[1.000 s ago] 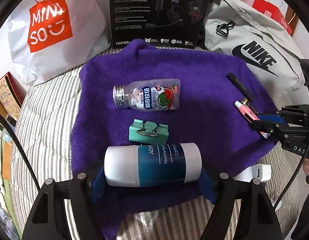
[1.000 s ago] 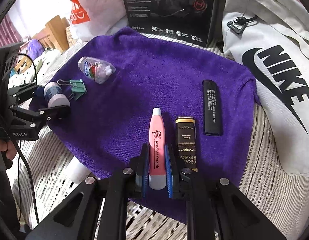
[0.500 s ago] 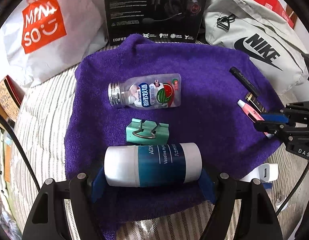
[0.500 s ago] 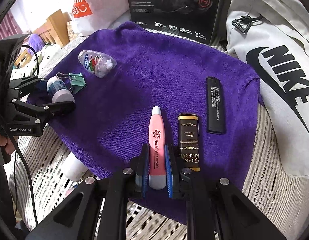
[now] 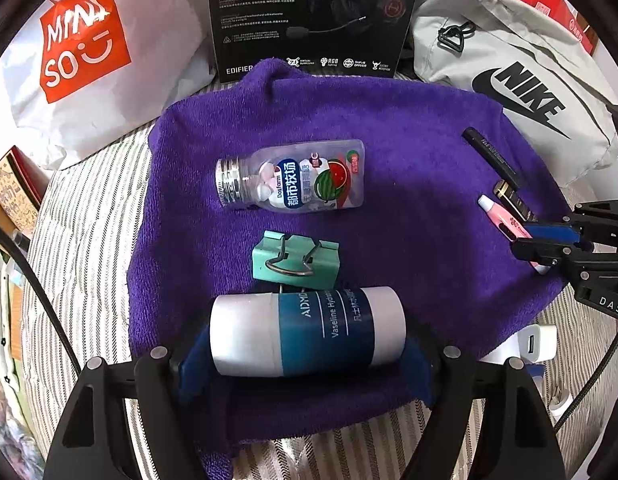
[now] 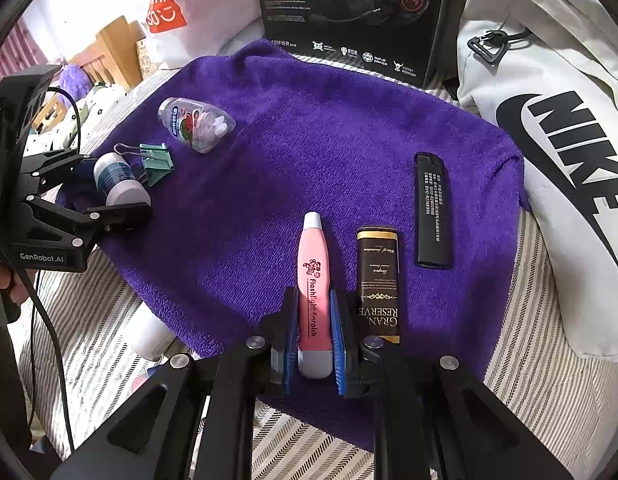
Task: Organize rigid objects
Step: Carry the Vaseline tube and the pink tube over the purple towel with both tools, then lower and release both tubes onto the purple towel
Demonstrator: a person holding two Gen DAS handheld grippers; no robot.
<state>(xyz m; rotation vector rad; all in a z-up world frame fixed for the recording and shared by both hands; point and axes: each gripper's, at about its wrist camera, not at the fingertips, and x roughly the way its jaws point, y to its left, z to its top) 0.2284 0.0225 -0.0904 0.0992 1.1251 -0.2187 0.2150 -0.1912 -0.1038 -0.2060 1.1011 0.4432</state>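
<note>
While both grippers sit loaded, step reads as mid-transfer: left gripper [image 5: 307, 364] clamps the Vaseline tube [image 5: 307, 332] crosswise over the purple towel [image 6: 329, 128]; right gripper [image 6: 314, 344] pinches the pink flashlight earpick [image 6: 314, 292] beside the gold-capped box [image 6: 378, 284]. Next move likely needs chosen towel spots and gentle release.

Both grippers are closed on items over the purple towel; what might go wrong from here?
1. The left gripper holds the smooth white-and-teal Vaseline tube by its ends; it may slip or roll out.
2. The green binder clip lies right beside that tube and may get knocked.
3. The right gripper, holding the pink flashlight earpick, may nudge the adjacent brown-and-gold box.
</note>
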